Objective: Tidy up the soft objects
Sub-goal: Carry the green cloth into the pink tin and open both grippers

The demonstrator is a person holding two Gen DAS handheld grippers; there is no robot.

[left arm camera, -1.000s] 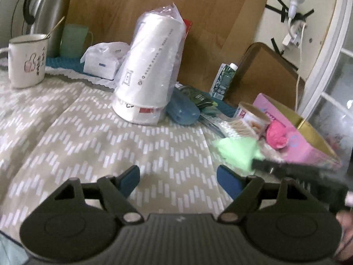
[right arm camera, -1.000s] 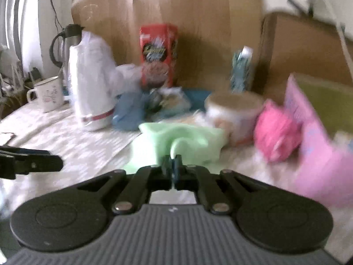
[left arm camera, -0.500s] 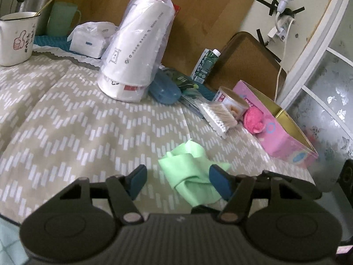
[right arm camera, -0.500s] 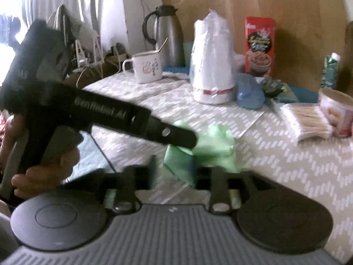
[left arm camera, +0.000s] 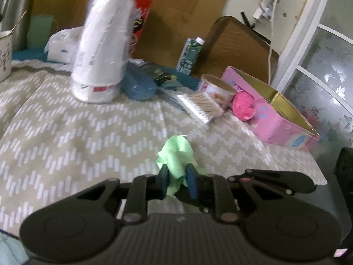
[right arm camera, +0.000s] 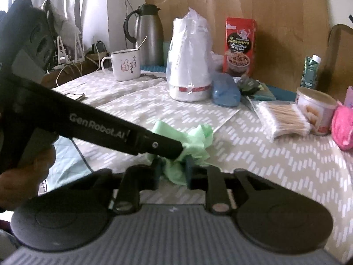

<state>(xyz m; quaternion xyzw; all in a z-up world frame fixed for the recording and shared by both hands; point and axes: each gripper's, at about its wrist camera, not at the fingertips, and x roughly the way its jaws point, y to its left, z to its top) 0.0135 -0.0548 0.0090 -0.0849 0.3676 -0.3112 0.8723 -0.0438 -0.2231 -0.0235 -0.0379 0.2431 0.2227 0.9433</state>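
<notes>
Left gripper (left arm camera: pixel 176 182): your jaws have just closed and now pinch a bunched fold of the green cloth (left arm camera: pixel 176 154), which bulges out above the pads.
Green cloth: it sits crumpled on the chevron tablecloth (left arm camera: pixel 66 137), near the front edge, caught between both tools at once.
Right gripper (right arm camera: pixel 173 172): its jaws have just been closing too, and the pads press on another wad of the same cloth.
Handling: you can expect it to be very light, limp and thin; it will sag and stretch rather than hold shape, and a shallow pinch may slip.
Where to hold: take separate edges or corners, so you can pull it flat for folding.
Pink fluffy item (left arm camera: pixel 243 107): soft as well, lying against the pink box (left arm camera: pixel 275 128), untouched.
</notes>
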